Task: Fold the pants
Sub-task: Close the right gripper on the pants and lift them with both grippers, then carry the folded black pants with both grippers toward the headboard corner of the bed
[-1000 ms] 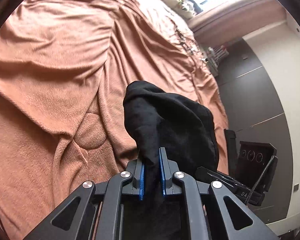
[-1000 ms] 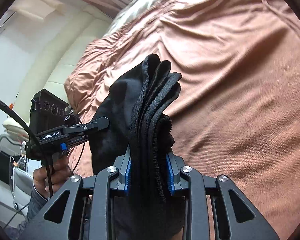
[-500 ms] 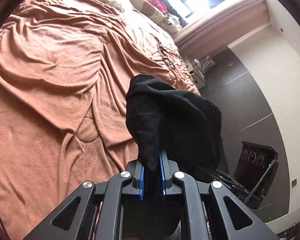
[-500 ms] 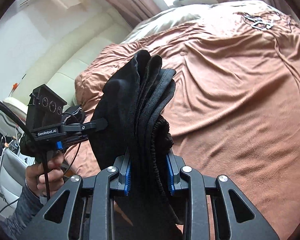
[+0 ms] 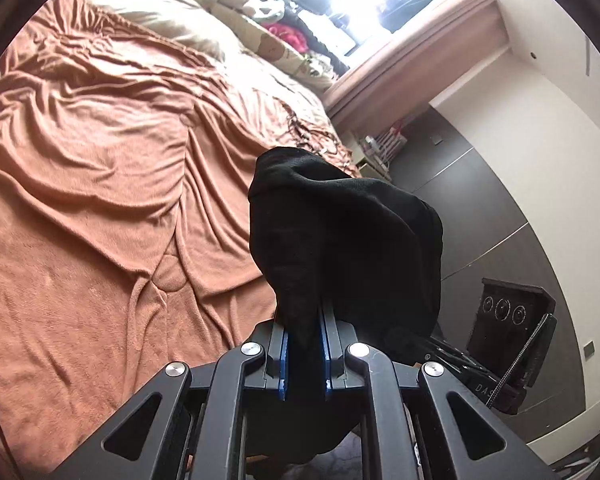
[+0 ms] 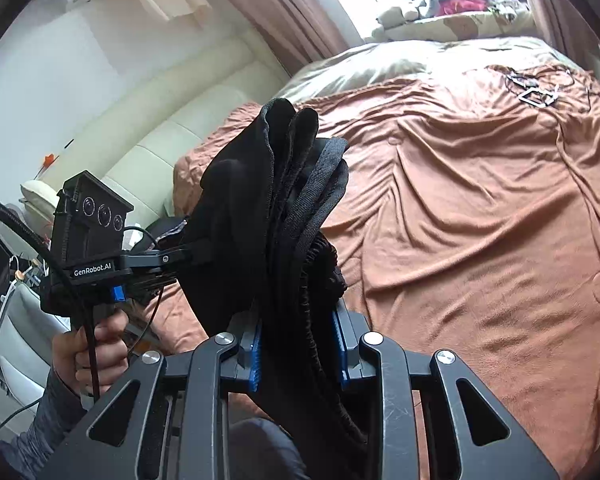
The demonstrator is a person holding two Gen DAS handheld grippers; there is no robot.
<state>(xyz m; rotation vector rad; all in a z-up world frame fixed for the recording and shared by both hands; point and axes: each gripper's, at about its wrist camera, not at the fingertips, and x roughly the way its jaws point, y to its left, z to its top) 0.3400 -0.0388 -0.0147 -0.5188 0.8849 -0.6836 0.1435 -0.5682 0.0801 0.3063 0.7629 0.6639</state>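
Note:
The black pants (image 5: 340, 232) hang bunched between both grippers, held up in the air above the bed. My left gripper (image 5: 304, 340) is shut on a corner of the black cloth. My right gripper (image 6: 298, 340) is shut on a thick stack of layers with the elastic waistband (image 6: 320, 184) showing. The pants (image 6: 252, 208) stretch from the right gripper to the left gripper's body (image 6: 100, 248), seen at the left of the right wrist view. The lower part of the pants is hidden below both cameras.
A bed with a rumpled orange-brown blanket (image 5: 92, 184) fills the space ahead. Pillows (image 5: 168, 28) and piled clothes (image 6: 460, 0) lie by the bright window. A cream padded headboard (image 6: 160, 120) stands at left, a dark wardrobe (image 5: 480, 208) at right. Small metal items (image 6: 536, 92) lie on the blanket.
Both grippers have risen and tilted up with the pants still held; the window and far end of the bed have come into view.

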